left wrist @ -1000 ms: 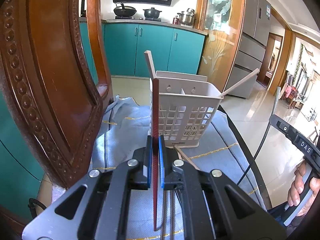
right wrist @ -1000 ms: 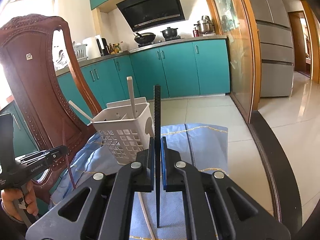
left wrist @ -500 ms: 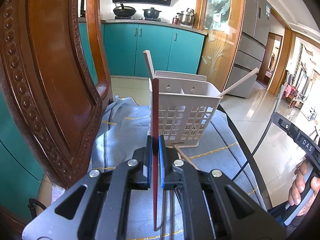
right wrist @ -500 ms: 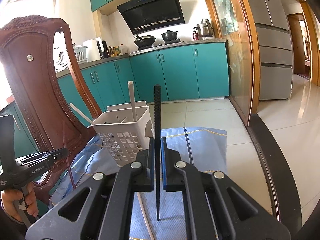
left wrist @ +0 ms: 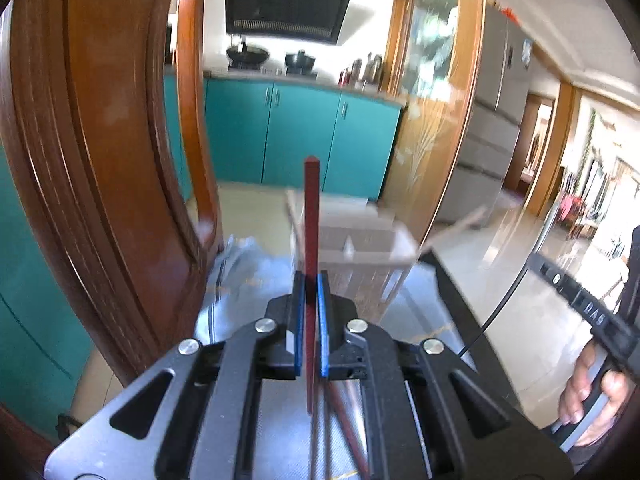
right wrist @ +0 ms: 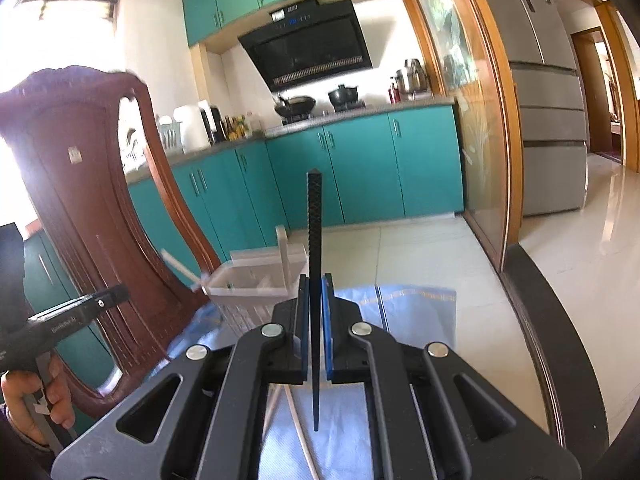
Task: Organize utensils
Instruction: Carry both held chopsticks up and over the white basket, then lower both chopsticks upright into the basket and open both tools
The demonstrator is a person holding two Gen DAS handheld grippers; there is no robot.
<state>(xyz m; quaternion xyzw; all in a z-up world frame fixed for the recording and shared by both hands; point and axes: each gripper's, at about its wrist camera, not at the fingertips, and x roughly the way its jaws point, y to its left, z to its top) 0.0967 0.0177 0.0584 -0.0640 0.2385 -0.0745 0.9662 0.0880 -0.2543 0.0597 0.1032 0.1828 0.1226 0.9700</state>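
Observation:
My left gripper [left wrist: 311,280] is shut on a red chopstick [left wrist: 311,216] that stands upright between the blue pads. The white slotted utensil basket [left wrist: 360,252] sits just beyond it, blurred, with pale chopsticks sticking out. My right gripper [right wrist: 315,280] is shut on a black textured chopstick [right wrist: 314,232], also upright. The basket [right wrist: 256,280] lies ahead and to the left of it in the right wrist view, low in the frame. More chopsticks lie on the cloth under both grippers: dark ones [left wrist: 344,412] under the left, white ones [right wrist: 300,428] under the right.
A carved wooden chair back [left wrist: 100,160] stands close on the left, seen also in the right wrist view [right wrist: 80,208]. A blue-grey cloth [right wrist: 412,308] covers the dark-rimmed table [right wrist: 548,320]. Teal kitchen cabinets [right wrist: 360,168] and a tiled floor lie beyond.
Both grippers have risen and tipped up: the basket has dropped lower in both views and is now blurred. Both chopsticks stay clamped.

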